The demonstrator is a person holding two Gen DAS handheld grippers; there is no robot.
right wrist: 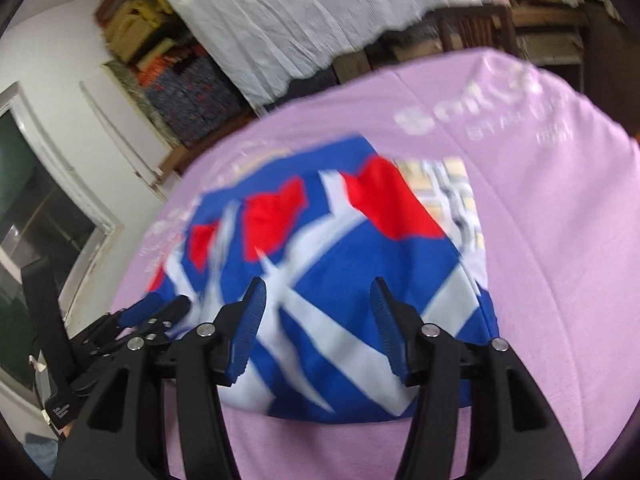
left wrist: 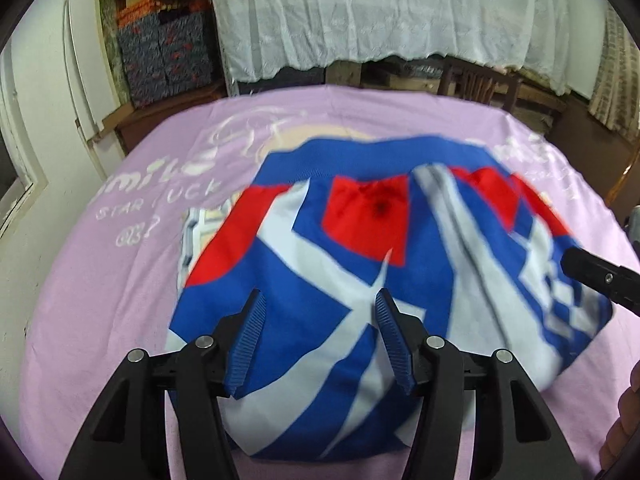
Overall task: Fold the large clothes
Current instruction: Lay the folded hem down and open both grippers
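A folded blue, white and red patterned garment (left wrist: 360,280) lies on a bed covered by a lilac sheet (left wrist: 100,280) with pale printed lettering. The garment sits toward the near edge of the bed, roughly midway along it, with its ribbed blue hem turned toward the far edge and red blocks just below that band. A paler checked cloth (right wrist: 452,196) peeks out from under the garment on one side.

The left gripper (left wrist: 320,336) hangs over the near part of the garment, its jaws released and standing apart, the blue ribbed pads (left wrist: 250,344) clear of the cloth with nothing pinched between them. The right gripper (right wrist: 318,328) is likewise above the near edge of the garment, jaws parted and grasping nothing; the fabric lies flat beneath the gap. In the left wrist view the tip of the right gripper shows at the right side, beside the garment's checkered corner, and part of a person's hand (left wrist: 624,420) appears at the lower right. In the right wrist view the left gripper shows at the lower left.

Beyond the far edge of the bed hangs a white lace cloth (left wrist: 380,12), with stacked patterned boxes (left wrist: 168,56) on shelving to its left and a dark wooden chair (left wrist: 476,76) below it.
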